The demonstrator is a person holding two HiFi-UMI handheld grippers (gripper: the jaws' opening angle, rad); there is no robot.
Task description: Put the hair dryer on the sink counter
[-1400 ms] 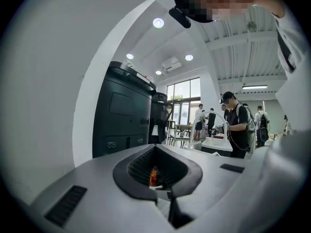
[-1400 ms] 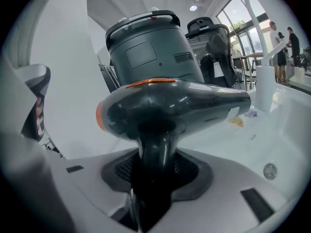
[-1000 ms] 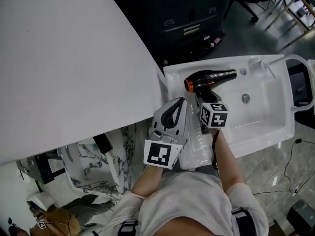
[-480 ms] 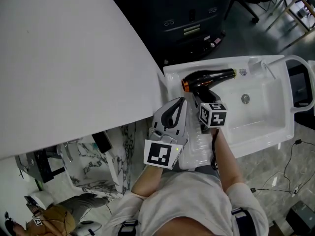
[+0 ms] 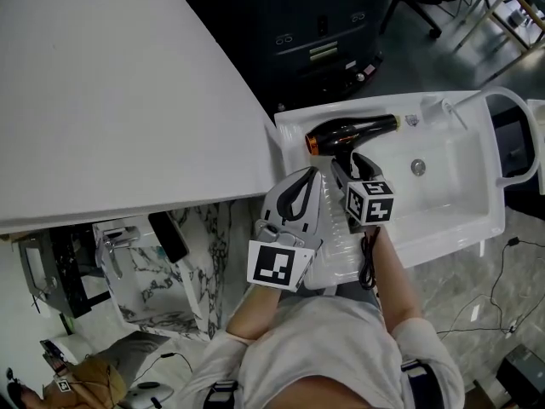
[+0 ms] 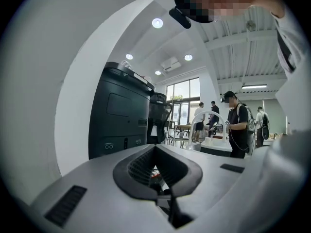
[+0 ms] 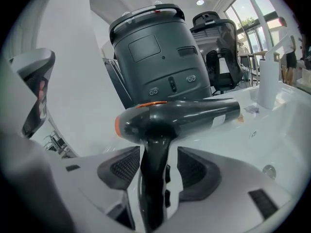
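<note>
Left gripper [image 5: 308,177] was clenched shut and empty; to its right, the right gripper [image 7: 154,165] had just spread its jaws, pads released off the dryer [image 5: 349,133] handle between them, dryer lying just ahead on the counter [image 5: 288,147].

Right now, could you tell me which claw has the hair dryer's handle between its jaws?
The right claw: its jaws have just been opening around the hair dryer handle. The left claw is shut and empty.
</note>
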